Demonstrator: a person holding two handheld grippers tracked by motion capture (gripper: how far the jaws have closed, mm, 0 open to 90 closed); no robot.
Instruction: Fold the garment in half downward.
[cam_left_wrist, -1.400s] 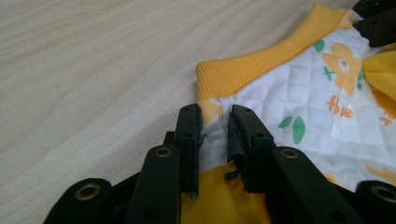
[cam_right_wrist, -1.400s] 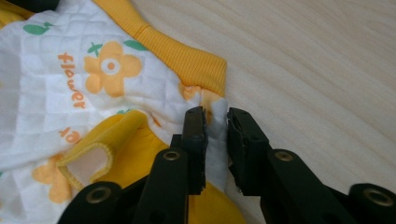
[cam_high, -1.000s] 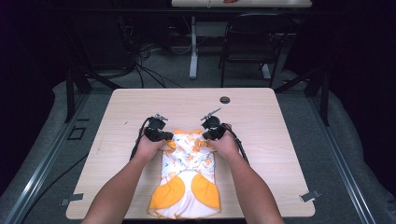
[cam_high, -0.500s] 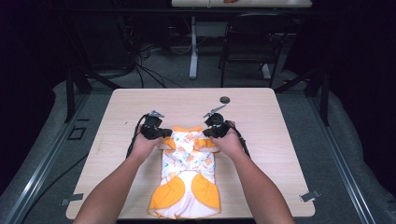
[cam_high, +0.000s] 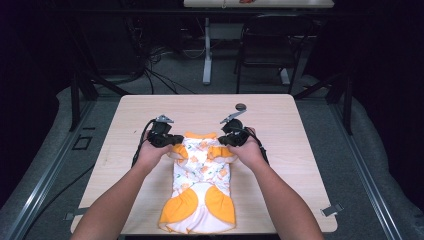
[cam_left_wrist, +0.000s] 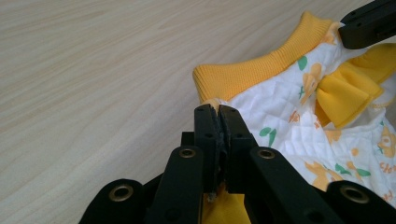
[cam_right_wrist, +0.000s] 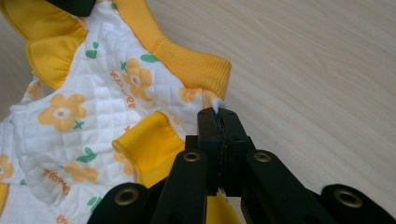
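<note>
Two shoulder corners of floral baby romper (cam_high: 201, 175) now lifting off wooden table (cam_high: 300, 150), hem lying near front edge; pinched tight by left gripper (cam_left_wrist: 217, 109) and right gripper (cam_right_wrist: 217, 112), both risen since a second ago, likely starting a fold.

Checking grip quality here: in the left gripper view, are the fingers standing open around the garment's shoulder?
No, the left gripper has its fingers pressed together on the garment beside the yellow ribbed collar.

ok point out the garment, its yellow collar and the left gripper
garment (cam_high: 202, 170), high view, on its white flowered middle
yellow collar (cam_left_wrist: 261, 70), left gripper view, on the ribbed band
left gripper (cam_left_wrist: 218, 114), left gripper view, at the tips of its shut jaws
</note>
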